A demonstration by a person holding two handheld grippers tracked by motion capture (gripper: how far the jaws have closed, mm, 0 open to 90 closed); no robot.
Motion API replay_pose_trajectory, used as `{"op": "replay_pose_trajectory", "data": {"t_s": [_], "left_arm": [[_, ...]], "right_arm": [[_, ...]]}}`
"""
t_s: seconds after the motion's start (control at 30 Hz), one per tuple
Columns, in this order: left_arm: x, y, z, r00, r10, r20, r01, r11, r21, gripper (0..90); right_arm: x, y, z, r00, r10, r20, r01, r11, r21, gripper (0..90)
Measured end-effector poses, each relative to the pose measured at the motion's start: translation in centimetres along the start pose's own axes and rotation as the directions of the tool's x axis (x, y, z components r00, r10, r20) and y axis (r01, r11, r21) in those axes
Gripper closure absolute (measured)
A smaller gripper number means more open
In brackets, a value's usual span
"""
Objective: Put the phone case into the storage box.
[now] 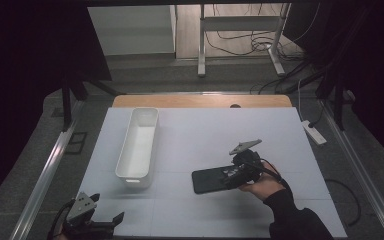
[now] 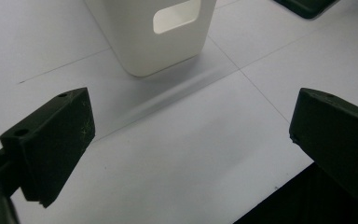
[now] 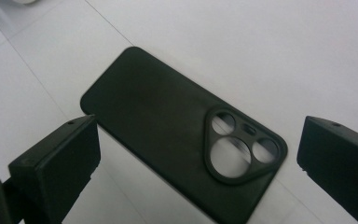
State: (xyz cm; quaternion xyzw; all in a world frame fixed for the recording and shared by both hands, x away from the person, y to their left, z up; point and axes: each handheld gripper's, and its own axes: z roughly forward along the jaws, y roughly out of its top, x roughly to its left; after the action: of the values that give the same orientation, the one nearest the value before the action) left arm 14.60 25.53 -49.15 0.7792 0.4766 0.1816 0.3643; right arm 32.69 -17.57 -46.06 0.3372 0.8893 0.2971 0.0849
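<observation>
Spread right tongs (image 3: 198, 154) over phone case (image 3: 168, 126) — untouched

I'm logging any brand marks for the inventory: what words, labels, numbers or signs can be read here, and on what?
None can be read.
Black phone case: plain back, no logo or lettering, only the camera cut-outs.
White bin: bare walls, no label.
White table mat: no print.
Left gripper and right gripper: black, unmarked.

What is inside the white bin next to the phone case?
The white bin looks empty in the high view: bare white floor and inner walls. The stretch just behind its near wall is covered. The black phone case lies outside on the table.
</observation>
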Motion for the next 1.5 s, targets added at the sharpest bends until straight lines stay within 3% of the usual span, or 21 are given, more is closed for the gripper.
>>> {"op": "replay_pose_trajectory", "data": {"t_s": [0.23, 0.37, 0.47, 0.57, 0.6, 0.87, 1.13, 1.5], "left_arm": [[0.0, 0.0, 0.0, 1.0000, 0.000, 0.000, 0.000, 1.0000, 0.000, 0.8], [0.0, 0.0, 0.0, 1.0000, 0.002, 0.000, -0.002, 1.0000, 0.000, 0.9], [0.0, 0.0, 0.0, 1.0000, 0.002, 0.000, -0.002, 1.0000, 0.000, 0.9], [0.0, 0.0, 0.0, 1.0000, 0.004, 0.001, -0.004, 1.0000, 0.000, 1.0], [0.0, 0.0, 0.0, 1.0000, 0.004, 0.001, -0.004, 1.0000, 0.000, 1.0], [-0.1, 0.0, 0.0, 1.0000, 0.008, 0.001, -0.008, 1.0000, 0.000, 1.2], [-0.1, 0.0, 0.0, 0.9999, 0.011, 0.001, -0.011, 0.9999, 0.001, 1.3], [-0.2, 0.0, 0.1, 0.9998, 0.021, -0.004, -0.021, 0.9998, 0.005, 1.5]], "right_arm": [[0.4, 0.8, 0.7, 0.9996, -0.024, 0.014, 0.024, 0.9997, 0.008, 5.1], [0.5, 1.3, 1.0, 0.9987, -0.049, 0.015, 0.049, 0.9988, 0.006, 17.7], [0.7, 1.5, 1.2, 0.9980, -0.063, 0.007, 0.063, 0.9980, 0.008, 28.5], [0.7, 1.8, 1.5, 0.9974, -0.072, -0.004, 0.072, 0.9972, 0.019, 45.8], [0.7, 1.8, 1.5, 0.9974, -0.072, -0.004, 0.072, 0.9972, 0.019, 45.8], [0.8, 2.1, 2.2, 0.9941, -0.108, -0.010, 0.108, 0.9929, 0.050, 88.5], [0.9, 1.9, 2.4, 0.9922, -0.123, -0.021, 0.124, 0.9903, 0.063, 90.0], [0.8, -0.3, 2.2, 0.9940, -0.105, -0.031, 0.107, 0.9905, 0.086, 90.0]]}}
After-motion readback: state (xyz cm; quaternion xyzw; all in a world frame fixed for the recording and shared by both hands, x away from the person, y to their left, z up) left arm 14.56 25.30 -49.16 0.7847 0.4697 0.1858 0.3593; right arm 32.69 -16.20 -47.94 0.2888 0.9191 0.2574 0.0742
